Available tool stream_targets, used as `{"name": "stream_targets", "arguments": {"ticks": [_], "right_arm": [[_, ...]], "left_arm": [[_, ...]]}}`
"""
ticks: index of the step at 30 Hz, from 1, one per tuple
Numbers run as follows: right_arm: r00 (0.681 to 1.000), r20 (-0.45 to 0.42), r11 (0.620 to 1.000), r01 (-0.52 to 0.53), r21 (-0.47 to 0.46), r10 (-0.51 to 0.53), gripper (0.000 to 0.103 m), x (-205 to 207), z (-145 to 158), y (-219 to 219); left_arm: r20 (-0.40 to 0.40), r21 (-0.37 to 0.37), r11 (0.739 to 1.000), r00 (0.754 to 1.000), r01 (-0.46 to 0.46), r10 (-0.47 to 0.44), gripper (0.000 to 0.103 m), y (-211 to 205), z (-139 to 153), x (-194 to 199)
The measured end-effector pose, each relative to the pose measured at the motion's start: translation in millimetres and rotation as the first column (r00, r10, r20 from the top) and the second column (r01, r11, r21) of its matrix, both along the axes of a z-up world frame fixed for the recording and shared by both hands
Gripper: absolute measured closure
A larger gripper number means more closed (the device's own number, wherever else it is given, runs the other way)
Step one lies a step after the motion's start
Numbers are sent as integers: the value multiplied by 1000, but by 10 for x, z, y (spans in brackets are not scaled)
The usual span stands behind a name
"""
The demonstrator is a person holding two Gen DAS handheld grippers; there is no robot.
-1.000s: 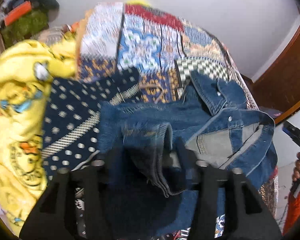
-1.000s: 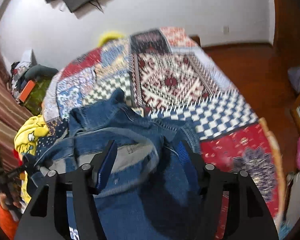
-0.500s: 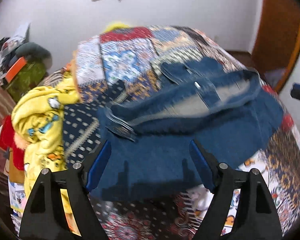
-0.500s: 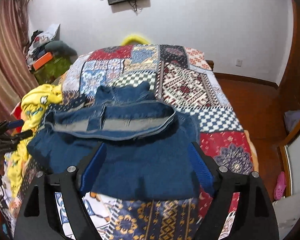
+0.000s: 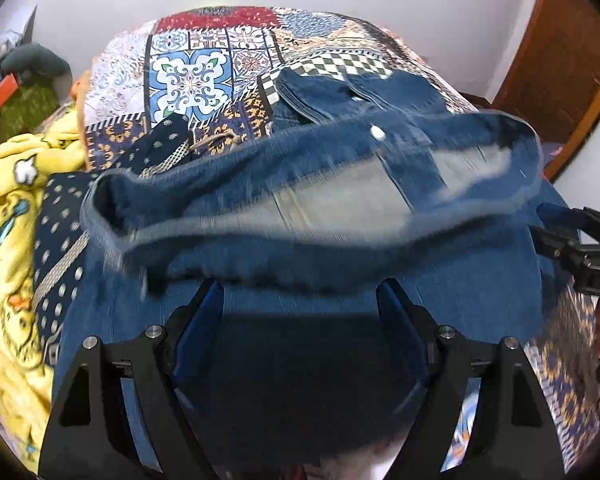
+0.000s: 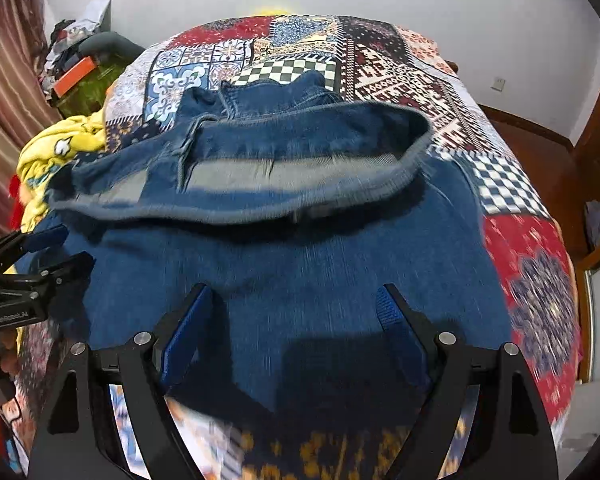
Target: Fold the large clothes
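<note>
Both grippers hang spread wide and empty above the near edge of a patchwork bedspread (image 6: 512, 184), the left gripper (image 5: 300, 300) and right gripper (image 6: 296, 308) each having just been opening, with nothing between the jaws. Blue denim clothing (image 6: 300, 264) lies across the bed's near half, its hem band doubled back to show a grey inner side, apparently laid flat so a fold can be made. From either wrist the denim sits just beyond and beneath the fingertips, not touched by the pads. Farther left, a yellow printed blanket (image 5: 12, 208) is heaped at the bed's edge, beside a dark dotted cloth (image 5: 56, 236), probably waiting their turn.
</note>
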State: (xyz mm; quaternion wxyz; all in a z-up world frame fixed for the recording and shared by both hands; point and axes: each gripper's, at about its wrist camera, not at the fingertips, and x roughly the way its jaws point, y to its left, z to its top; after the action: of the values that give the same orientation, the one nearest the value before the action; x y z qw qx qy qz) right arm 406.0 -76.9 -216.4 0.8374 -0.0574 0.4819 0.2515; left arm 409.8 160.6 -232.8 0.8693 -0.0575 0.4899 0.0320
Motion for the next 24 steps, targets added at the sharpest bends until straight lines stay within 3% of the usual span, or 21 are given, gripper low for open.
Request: {"name": "stream_targets", "arguments": {"ticks": [5, 9, 12, 16, 20, 24], "right_arm": [[1000, -15, 1000, 17, 21, -17, 22, 404, 41, 198], [994, 25, 995, 104, 7, -104, 22, 703, 110, 255], [985, 41, 986, 164, 21, -165, 22, 779, 198, 206], [987, 46, 984, 149, 95, -153, 22, 658, 336, 101], [992, 100, 996, 71, 57, -76, 22, 364, 424, 160], [996, 92, 998, -11, 67, 5, 22, 70, 400, 272]], "left_arm": [[0, -37, 999, 999, -36, 36, 22, 251, 59, 480], [59, 102, 984, 988, -149, 143, 22, 436, 208, 726], [70, 128, 973, 981, -190, 183, 22, 598, 304, 782], [121, 78, 981, 979, -175, 165, 22, 712, 507, 562], [140, 81, 990, 985, -115, 103, 22, 628, 634, 265], [129, 70, 997, 991, -45, 36, 22, 405, 628, 16]]}}
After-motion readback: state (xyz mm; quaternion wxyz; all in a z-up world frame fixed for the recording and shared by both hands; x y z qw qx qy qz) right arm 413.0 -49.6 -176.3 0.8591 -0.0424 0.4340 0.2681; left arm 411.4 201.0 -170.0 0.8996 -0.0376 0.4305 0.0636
